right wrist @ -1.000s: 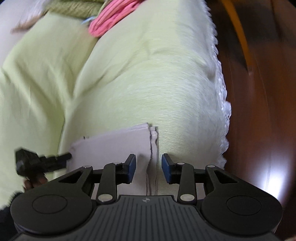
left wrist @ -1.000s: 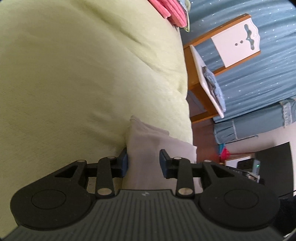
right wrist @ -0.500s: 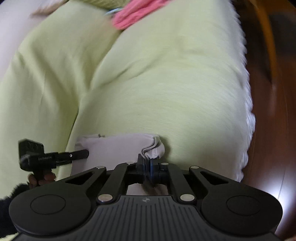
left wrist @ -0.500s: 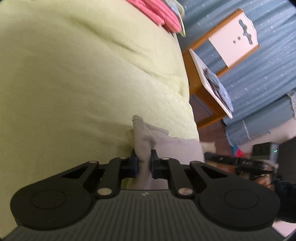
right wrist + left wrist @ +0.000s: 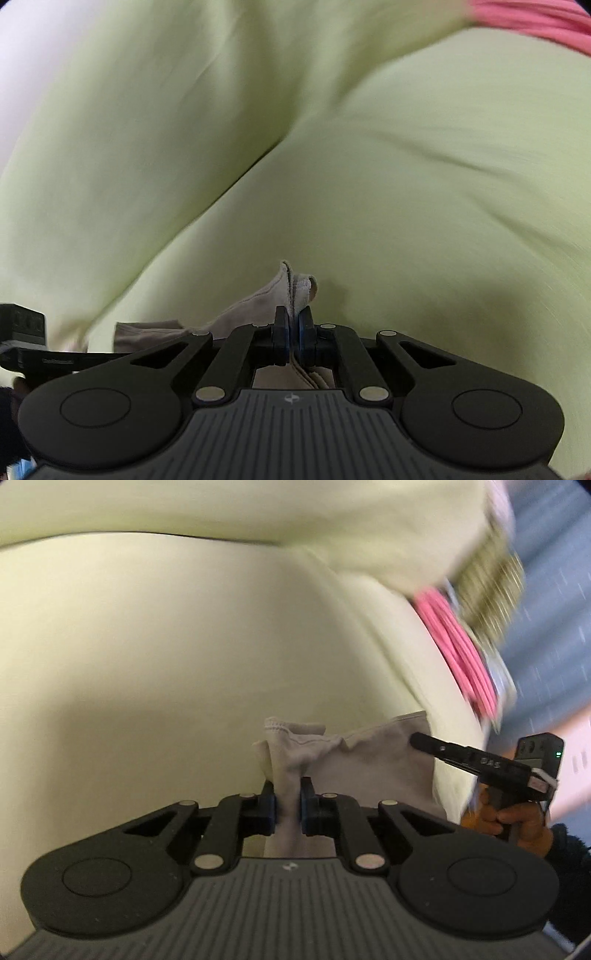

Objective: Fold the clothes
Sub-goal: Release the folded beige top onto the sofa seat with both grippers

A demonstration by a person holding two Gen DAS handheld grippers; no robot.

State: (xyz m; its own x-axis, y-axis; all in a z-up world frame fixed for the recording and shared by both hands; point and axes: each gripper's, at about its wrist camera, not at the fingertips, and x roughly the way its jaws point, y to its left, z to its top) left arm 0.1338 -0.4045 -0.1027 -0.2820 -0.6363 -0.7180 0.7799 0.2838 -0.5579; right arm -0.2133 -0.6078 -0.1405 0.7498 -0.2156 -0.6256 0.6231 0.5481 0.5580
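Note:
A pale grey garment (image 5: pixel 373 764) lies over the light green bedspread (image 5: pixel 184 664). My left gripper (image 5: pixel 287 799) is shut on a bunched corner of it, and the cloth stands up between the blue pads. My right gripper (image 5: pixel 293 326) is shut on another hemmed corner of the grey garment (image 5: pixel 255 310). In the left wrist view the right gripper (image 5: pixel 415 739) reaches the garment's far right edge, held by a hand (image 5: pixel 513 818). The left gripper's body (image 5: pixel 55 356) shows at the left edge of the right wrist view.
A folded pink garment (image 5: pixel 458 650) and an olive woven item (image 5: pixel 487 587) lie on the bed to the upper right. The pink garment (image 5: pixel 535 18) also shows in the right wrist view's top right corner. Blue curtain (image 5: pixel 554 609) hangs behind. Green bedspread (image 5: pixel 369 147) fills the view.
Both grippers closed on corners of the grey garment, then swung across the bed with it, rolling as they went. The chair and floor have left view; the pink stack is now at right.

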